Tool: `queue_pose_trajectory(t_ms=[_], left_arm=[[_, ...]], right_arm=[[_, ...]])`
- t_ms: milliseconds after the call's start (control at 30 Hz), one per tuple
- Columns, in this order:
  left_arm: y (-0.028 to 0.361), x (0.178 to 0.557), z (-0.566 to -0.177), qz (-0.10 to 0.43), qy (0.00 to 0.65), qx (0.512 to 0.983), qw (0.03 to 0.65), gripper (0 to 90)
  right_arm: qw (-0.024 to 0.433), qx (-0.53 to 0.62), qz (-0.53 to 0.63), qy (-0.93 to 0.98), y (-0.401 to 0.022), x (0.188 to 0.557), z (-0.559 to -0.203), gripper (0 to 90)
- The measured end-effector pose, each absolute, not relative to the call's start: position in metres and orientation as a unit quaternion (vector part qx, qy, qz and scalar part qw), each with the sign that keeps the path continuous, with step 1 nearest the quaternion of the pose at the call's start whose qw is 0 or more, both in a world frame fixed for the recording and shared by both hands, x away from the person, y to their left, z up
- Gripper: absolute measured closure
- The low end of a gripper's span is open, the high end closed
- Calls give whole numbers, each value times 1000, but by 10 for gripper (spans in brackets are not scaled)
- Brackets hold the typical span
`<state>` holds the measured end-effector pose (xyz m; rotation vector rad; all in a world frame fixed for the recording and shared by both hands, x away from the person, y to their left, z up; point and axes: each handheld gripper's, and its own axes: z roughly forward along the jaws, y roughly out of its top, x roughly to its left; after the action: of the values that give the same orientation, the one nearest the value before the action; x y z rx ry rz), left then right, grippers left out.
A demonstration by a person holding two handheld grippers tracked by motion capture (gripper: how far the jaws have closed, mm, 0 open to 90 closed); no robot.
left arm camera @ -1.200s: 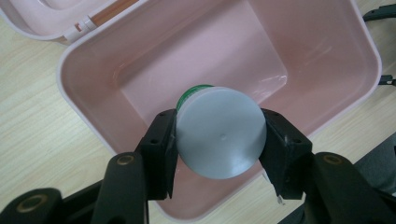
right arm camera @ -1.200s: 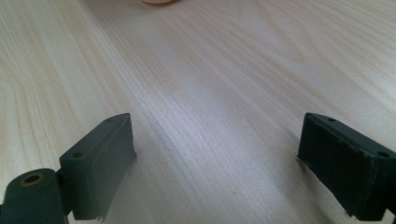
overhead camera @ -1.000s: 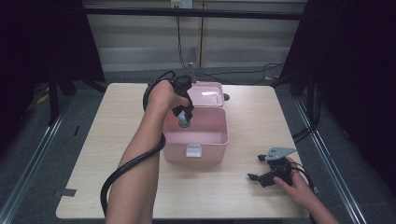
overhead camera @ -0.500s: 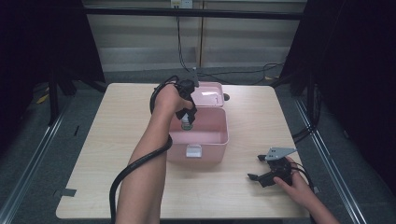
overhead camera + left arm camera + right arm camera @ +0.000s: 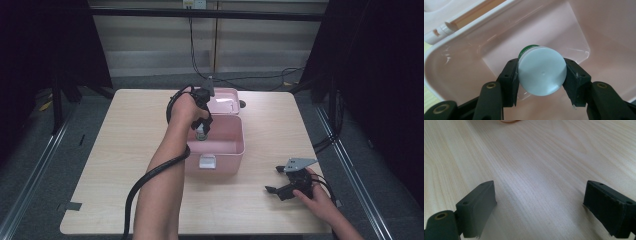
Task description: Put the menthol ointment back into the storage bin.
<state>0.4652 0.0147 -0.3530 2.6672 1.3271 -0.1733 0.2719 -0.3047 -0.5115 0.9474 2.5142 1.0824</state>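
I see the small bottle [image 5: 541,71], white-capped with a green band below, pinched between my left gripper [image 5: 541,75] jaws and held over the inside of the open pink box [image 5: 235,147] at mid-table. My right gripper [image 5: 282,184] rests low at the wooden table [image 5: 125,130] near the right corner, jaws spread wide on nothing.

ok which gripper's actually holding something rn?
The left gripper, over the open pink box: its jaws are clamped on a white-capped bottle. The right gripper rests on the table, jaws wide apart with nothing between them.
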Motion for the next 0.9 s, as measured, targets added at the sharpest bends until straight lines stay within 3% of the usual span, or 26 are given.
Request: queue_pose_trajectory(t_ms=[900], left_arm=[[10, 480, -383, -55, 486, 868, 86, 500]], right_arm=[[123, 324, 371, 861, -305, 272, -511, 100]])
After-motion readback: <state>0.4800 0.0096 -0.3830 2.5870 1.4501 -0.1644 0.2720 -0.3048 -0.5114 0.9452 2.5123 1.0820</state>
